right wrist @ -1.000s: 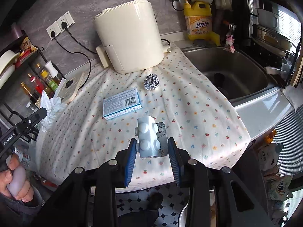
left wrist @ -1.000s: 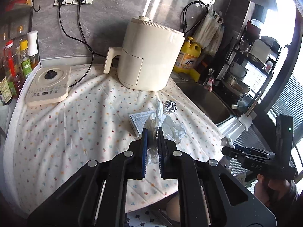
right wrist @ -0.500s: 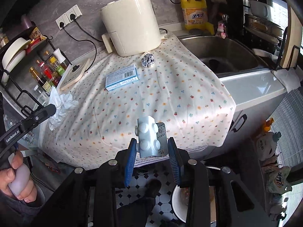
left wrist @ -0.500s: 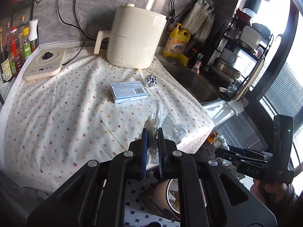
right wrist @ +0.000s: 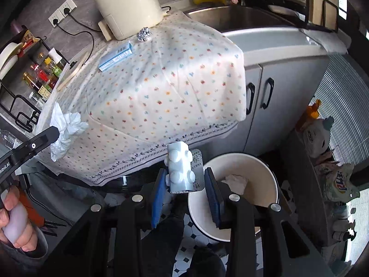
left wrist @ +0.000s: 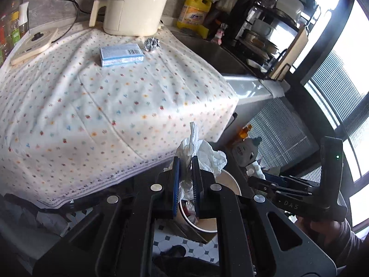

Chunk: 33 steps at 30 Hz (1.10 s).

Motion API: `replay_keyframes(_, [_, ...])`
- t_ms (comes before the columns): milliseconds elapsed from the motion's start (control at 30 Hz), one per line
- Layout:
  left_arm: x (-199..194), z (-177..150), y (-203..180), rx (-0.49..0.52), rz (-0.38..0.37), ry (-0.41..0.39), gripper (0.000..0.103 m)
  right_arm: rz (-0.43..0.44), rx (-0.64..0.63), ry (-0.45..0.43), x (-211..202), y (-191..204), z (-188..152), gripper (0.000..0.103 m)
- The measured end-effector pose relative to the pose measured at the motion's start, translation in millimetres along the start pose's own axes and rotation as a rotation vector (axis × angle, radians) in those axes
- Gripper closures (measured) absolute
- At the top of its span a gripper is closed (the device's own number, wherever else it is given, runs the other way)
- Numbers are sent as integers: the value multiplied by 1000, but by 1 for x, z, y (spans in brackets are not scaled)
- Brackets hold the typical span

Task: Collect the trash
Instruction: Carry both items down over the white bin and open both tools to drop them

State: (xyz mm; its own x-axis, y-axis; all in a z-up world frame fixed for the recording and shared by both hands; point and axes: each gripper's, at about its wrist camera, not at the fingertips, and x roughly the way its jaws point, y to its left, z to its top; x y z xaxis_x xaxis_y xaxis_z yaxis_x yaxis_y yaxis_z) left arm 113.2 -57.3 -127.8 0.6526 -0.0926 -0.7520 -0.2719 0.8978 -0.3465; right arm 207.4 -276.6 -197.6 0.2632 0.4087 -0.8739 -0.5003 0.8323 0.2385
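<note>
My left gripper (left wrist: 185, 161) is shut on a crumpled white tissue (left wrist: 200, 149) and holds it above the white trash bin (left wrist: 228, 182) on the floor; the tissue also shows in the right wrist view (right wrist: 65, 130). My right gripper (right wrist: 185, 180) is shut on a silver blister pack (right wrist: 182, 172) and holds it beside the rim of the bin (right wrist: 256, 161), which has paper inside. A blue box (left wrist: 121, 54) and a foil ball (left wrist: 151, 43) lie on the dotted tablecloth (left wrist: 103, 106).
A cream air fryer (left wrist: 136, 4) stands at the back of the counter, with a yellow detergent bottle (left wrist: 196, 11) and the sink (right wrist: 233, 19) to its right. Cabinet doors (right wrist: 265, 101) are below. Plush toys (right wrist: 318, 129) sit on the floor by the window.
Both grippers have pulled back from the counter and dropped low off its front edge, still holding the tissue and the blister pack. The trash bin has come into view beneath them.
</note>
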Motion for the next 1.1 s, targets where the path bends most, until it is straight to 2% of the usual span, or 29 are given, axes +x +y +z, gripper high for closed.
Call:
replay_keyframes(100, [17, -16, -11, 18, -17, 54, 93, -24, 54, 27, 15, -20, -23, 69])
replay_keyframes(233, [37, -32, -26, 36, -34, 114, 93, 3, 118, 47, 33, -45, -44, 67])
replay_keyframes(267, [41, -34, -30, 45, -38, 127, 93, -23, 128, 48, 35, -51, -47, 53])
replay_keyframes(333, [48, -37, -41, 71, -44, 147, 93, -53, 168, 20, 30, -65, -52, 41])
replay_keyframes(433, [57, -39, -56, 100, -61, 169, 93, -66, 202, -4, 17, -84, -58, 42])
replay_keyframes(600, [78, -41, -80, 150, -95, 216, 92, -101, 273, -42, -9, -112, -70, 37])
replay_keyframes(867, [111, -44, -118, 224, -141, 296, 92, -125, 333, -94, -44, -131, -85, 38])
replay_keyframes(933, [118, -44, -123, 236, -143, 310, 77, -130, 348, -101, -50, -134, -89, 38])
replay_keyframes(967, [122, -45, -126, 240, -141, 320, 51, -135, 354, -103, -53, -136, -91, 38])
replay_keyframes(1000, [124, -45, -127, 245, -144, 324, 29, -140, 361, -104, -55, -137, -93, 38])
replay_keyframes(1100, [126, -40, -128, 248, -153, 319, 22, -148, 381, -104, -59, -140, -97, 35])
